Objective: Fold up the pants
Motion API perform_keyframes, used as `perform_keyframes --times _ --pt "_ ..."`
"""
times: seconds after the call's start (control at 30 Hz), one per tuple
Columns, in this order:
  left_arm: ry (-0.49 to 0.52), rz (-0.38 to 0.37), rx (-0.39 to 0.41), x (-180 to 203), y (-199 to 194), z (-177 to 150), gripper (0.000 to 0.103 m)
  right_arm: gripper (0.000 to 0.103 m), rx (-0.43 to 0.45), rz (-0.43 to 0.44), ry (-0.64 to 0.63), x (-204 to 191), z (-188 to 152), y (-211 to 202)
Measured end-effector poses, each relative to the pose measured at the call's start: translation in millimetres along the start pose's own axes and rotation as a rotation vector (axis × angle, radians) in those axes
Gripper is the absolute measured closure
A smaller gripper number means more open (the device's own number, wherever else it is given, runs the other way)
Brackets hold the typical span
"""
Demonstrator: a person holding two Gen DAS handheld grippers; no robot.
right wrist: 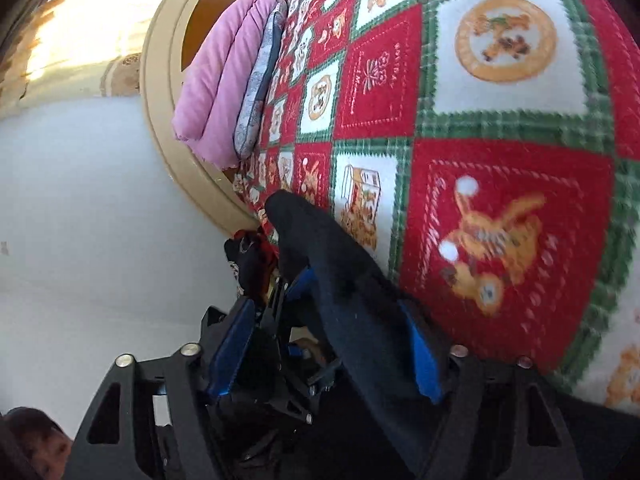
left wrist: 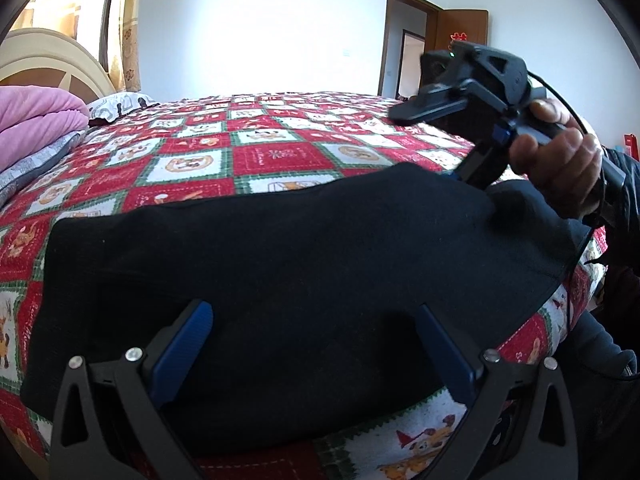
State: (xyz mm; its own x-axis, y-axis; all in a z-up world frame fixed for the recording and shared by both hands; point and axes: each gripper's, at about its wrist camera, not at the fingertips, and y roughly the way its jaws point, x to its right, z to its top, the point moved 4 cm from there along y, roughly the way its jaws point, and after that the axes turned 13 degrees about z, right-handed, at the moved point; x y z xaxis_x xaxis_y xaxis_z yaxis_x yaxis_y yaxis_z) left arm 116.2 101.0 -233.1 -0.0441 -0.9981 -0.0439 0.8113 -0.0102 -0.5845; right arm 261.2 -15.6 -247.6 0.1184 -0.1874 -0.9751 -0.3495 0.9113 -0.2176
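Black pants lie folded in a wide band across the near part of the bed. My left gripper is open, its blue pads spread wide just above the near edge of the pants, holding nothing. My right gripper shows in the left wrist view at the pants' far right corner, held by a hand. In the right wrist view the right gripper has its blue fingers apart with a fold of the pants running between them. The left gripper shows there, past the fold.
The bed has a red, white and green checked cover. A pink blanket and grey pillow are stacked at the headboard on the left. An open brown door is at the back right.
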Motion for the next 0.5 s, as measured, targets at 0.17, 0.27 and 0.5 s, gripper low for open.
perform_keyframes --times 0.17,0.27,0.5 --pt "0.001 -0.002 0.002 -0.3 -0.1 -0.1 0.000 0.081 0.045 -0.010 -0.071 -14.3 2.6 3.2" --pt "0.003 0.000 0.002 -0.5 0.2 -0.1 0.000 0.095 0.081 -0.022 -0.065 -12.3 2.8 -4.1" --pt "0.010 0.008 0.002 0.4 0.0 -0.7 0.000 0.101 0.134 -0.139 -0.100 -12.2 1.9 -19.9"
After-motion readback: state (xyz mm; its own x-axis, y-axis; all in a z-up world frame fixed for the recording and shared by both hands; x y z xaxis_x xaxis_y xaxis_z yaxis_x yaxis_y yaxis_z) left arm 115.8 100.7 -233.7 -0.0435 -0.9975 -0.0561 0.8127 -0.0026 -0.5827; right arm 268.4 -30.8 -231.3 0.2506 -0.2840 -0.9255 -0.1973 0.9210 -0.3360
